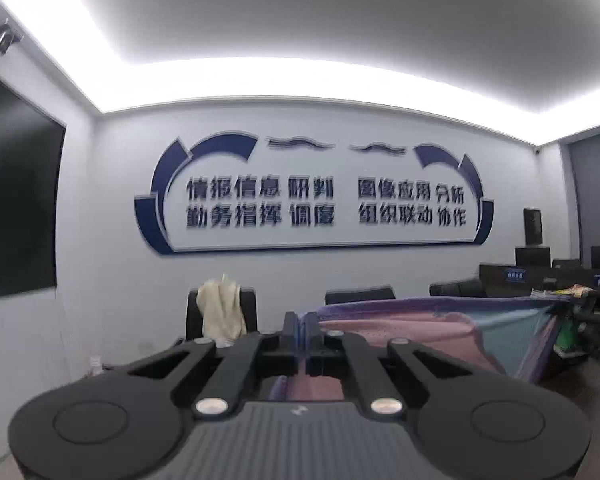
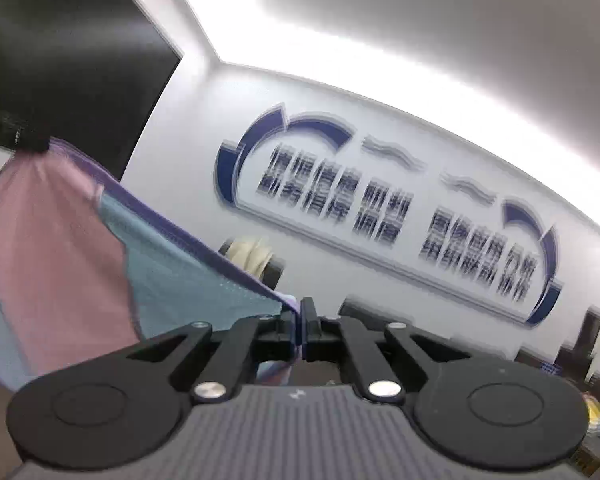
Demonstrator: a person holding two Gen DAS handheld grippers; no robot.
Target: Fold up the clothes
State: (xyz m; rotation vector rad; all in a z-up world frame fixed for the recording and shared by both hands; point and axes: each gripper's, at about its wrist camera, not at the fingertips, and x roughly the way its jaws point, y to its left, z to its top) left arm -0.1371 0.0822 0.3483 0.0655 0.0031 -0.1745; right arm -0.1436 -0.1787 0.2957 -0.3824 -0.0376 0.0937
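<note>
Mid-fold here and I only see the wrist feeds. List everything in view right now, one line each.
garment: one, pink, teal and purple, stretched in the air between both grippers
cream cloth: one, draped over the leftmost chair
chairs: three, black, along the far wall
wall sign: one, blue, on the white wall
dark panel: one, black, on the left wall
desks with monitors: several, dark, far right
left gripper: one, black, shut on the garment edge
right gripper: one, black, shut on the garment corner
</note>
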